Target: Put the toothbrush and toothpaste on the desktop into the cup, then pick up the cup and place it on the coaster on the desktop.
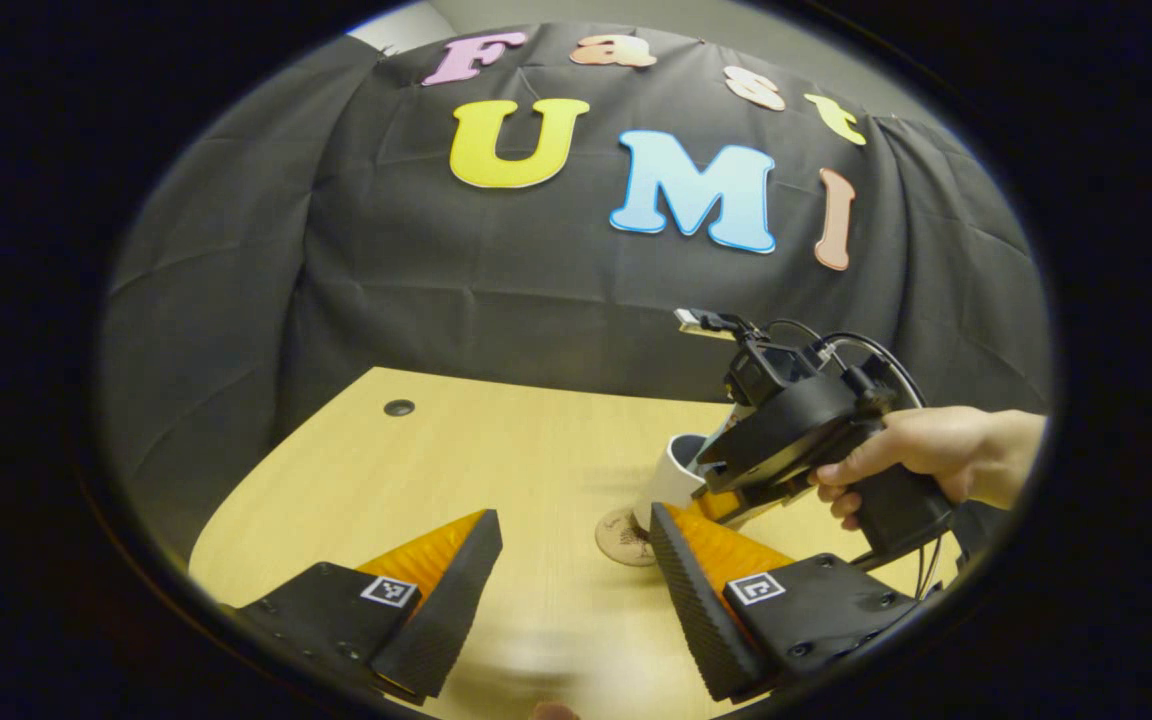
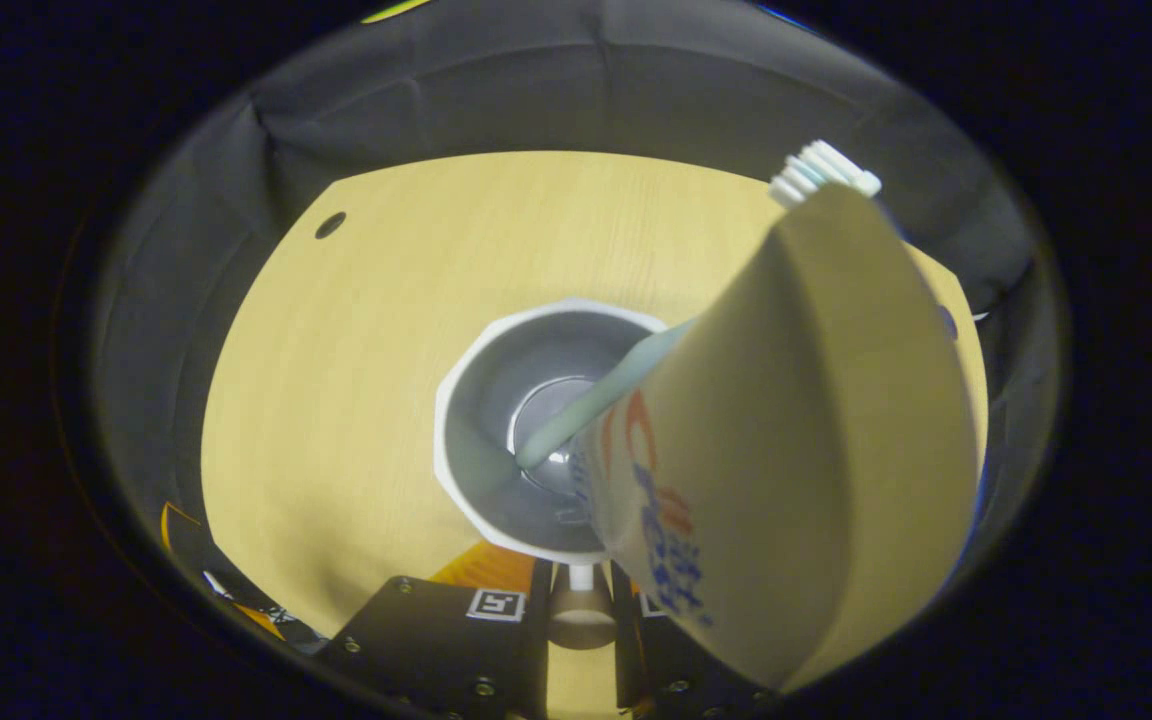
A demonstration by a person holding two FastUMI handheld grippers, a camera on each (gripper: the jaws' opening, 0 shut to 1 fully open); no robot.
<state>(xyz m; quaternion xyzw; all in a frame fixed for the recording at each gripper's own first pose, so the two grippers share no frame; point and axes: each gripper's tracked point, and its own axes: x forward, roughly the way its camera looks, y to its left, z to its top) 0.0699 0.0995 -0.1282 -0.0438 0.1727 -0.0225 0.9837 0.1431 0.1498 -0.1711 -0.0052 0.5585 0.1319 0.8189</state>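
In the right gripper view I look down into the white cup (image 2: 466, 400). A pale green toothbrush (image 2: 596, 395) and a large toothpaste tube (image 2: 786, 430) stand tilted inside it. My right gripper (image 2: 581, 590) is shut on the cup's near rim. In the left gripper view, a hand holds the right gripper (image 1: 721, 495) on the cup (image 1: 674, 470), just over the round brown coaster (image 1: 624, 538). The cup's base is hidden, so I cannot tell whether it touches the coaster. My left gripper (image 1: 573, 515) is open, low over the desk and near the coaster, holding nothing.
The light wooden desktop (image 1: 496, 450) has a small dark cable hole (image 1: 398, 407) at its far left, also seen in the right gripper view (image 2: 330, 224). Black cloth walls stand close behind the desk. Cables trail from the right gripper's handle.
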